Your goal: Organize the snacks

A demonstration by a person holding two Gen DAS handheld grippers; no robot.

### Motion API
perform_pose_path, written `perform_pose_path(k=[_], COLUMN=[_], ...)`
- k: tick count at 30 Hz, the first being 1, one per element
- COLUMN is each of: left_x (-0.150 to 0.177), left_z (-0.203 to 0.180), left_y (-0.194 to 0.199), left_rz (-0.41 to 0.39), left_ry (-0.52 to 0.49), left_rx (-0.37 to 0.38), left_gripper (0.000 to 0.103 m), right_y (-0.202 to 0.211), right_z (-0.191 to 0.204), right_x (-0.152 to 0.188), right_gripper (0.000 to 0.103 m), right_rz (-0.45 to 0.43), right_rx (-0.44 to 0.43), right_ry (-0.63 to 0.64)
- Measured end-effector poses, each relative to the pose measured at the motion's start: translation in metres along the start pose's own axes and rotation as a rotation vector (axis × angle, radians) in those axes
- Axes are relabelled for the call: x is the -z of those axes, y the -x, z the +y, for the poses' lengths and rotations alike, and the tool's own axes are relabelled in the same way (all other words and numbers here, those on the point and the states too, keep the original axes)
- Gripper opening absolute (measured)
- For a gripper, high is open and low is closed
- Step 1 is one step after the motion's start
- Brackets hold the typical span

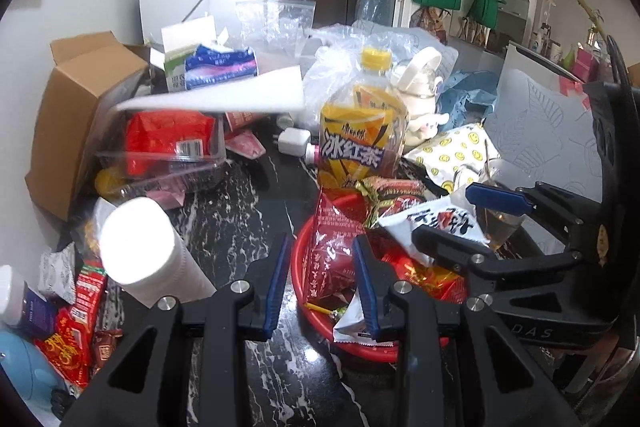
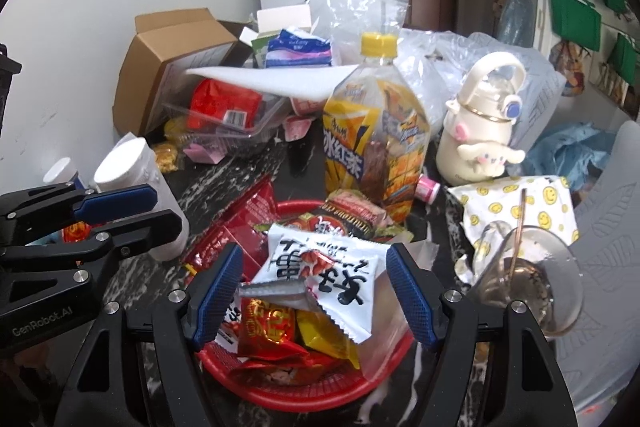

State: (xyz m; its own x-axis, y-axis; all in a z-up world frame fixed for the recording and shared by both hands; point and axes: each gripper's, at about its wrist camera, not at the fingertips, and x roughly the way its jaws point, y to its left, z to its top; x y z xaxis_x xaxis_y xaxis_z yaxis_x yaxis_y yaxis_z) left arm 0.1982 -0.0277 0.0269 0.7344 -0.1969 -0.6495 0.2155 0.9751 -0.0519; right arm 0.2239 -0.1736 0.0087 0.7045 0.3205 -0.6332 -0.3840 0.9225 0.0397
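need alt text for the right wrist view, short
Open right tongs hover over a red basket piled with snack packets, a white packet with black characters lying on top between the blue pads. Behind stand an iced tea bottle and a cream character flask on a cluttered dark marble counter; the left tongs enter at left.

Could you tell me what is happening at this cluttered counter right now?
A person with two handheld grippers is sorting snacks into a red basket. The right gripper hangs open over a white snack packet lying on the pile. The left gripper is open at the basket's edge, holding nothing.
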Motion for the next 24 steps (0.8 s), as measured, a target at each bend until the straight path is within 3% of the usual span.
perform_pose_path(k=[13, 24], left_x=[-0.014, -0.011], left_z=[-0.023, -0.045], left_y=[0.063, 0.120], left_rz=[-0.105, -0.184], left_ry=[-0.045, -0.072], left_rx=[-0.011, -0.004], left_gripper=[0.031, 0.031], right_y=[0.074, 0.141], right_z=[0.002, 0.008], right_x=[-0.011, 0.000], right_gripper=[0.074, 0.076], right_rz=[-0.125, -0.189], right_rx=[0.072, 0.128], right_ry=[0.002, 0.001])
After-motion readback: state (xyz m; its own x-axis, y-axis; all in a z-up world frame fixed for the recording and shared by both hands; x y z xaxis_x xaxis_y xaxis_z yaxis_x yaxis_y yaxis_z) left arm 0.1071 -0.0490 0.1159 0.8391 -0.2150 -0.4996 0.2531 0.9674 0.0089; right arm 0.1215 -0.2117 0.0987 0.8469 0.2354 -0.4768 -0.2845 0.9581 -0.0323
